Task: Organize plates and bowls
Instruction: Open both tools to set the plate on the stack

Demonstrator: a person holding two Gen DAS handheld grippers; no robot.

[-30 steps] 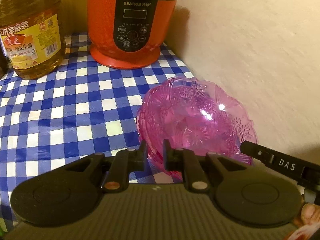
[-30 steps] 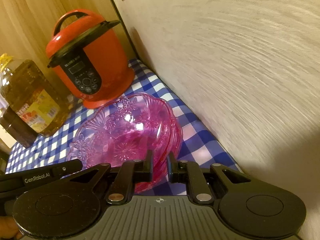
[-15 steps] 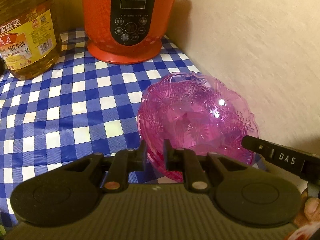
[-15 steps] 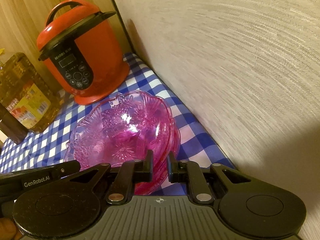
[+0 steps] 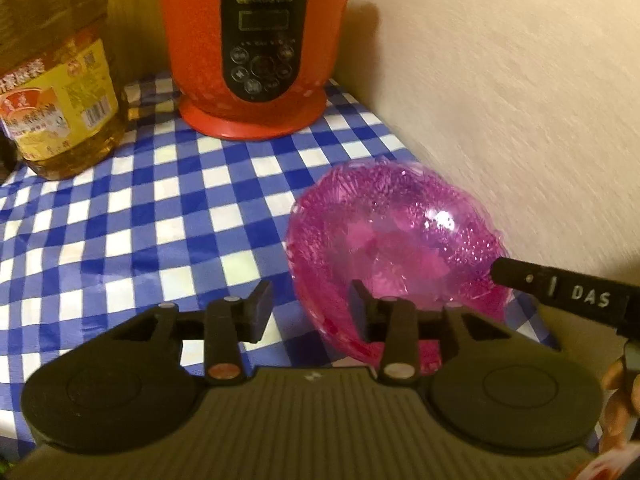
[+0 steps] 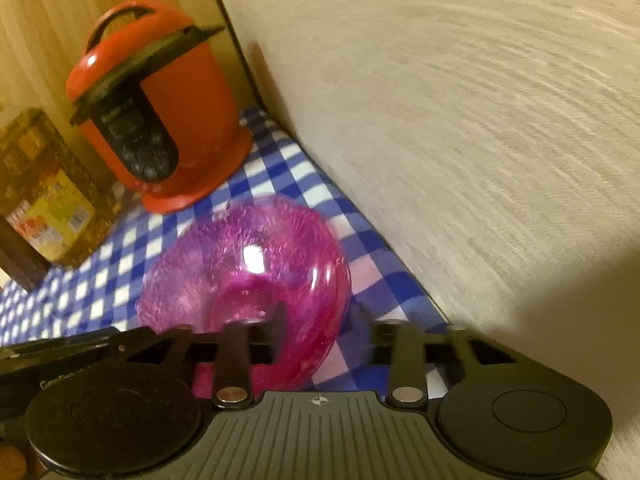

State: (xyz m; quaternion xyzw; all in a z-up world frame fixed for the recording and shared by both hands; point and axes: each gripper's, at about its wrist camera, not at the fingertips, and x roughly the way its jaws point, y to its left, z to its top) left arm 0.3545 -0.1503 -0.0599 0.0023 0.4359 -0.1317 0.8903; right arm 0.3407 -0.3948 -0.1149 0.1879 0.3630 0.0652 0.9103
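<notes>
A stack of pink patterned see-through bowls (image 5: 394, 236) sits on the blue-and-white checked tablecloth (image 5: 120, 216) close to the right wall. My left gripper (image 5: 310, 306) is open, its fingers on either side of the near left rim of the bowls. My right gripper (image 6: 320, 320) is open too, its fingers straddling the near right rim of the same bowls (image 6: 248, 268). The right gripper's finger (image 5: 560, 292) also shows in the left wrist view at the bowls' right edge. Both views are blurred.
A red electric pressure cooker (image 5: 256, 48) stands at the back by the wall corner. A large bottle of cooking oil (image 5: 56, 80) stands to its left. The beige wall (image 5: 520, 100) runs close along the right of the bowls.
Both grippers were shut on the bowls' rim and have now opened. The bowls sit lower on the cloth, nearer the cooker.
</notes>
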